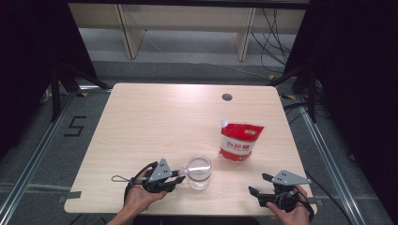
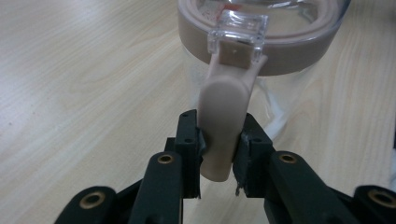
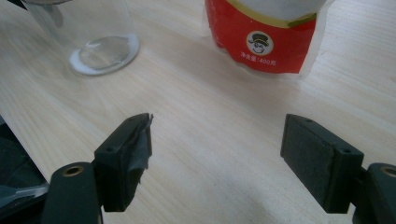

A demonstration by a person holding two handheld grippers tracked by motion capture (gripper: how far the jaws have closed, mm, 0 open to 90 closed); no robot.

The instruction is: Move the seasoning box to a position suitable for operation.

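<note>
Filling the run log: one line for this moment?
left hand-held gripper: shut on latch tab | jar: upright | right hand-held gripper: open

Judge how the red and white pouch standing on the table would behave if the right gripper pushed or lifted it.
The pouch looks like soft film with a bulging body, so it would probably dent under the pads rather than stay stiff. It stands upright on a narrow base, so a push high up might tip it. Its glossy surface could slip in the open right gripper.

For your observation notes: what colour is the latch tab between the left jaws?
Beige latch tab, best seen in the left gripper view.
</note>
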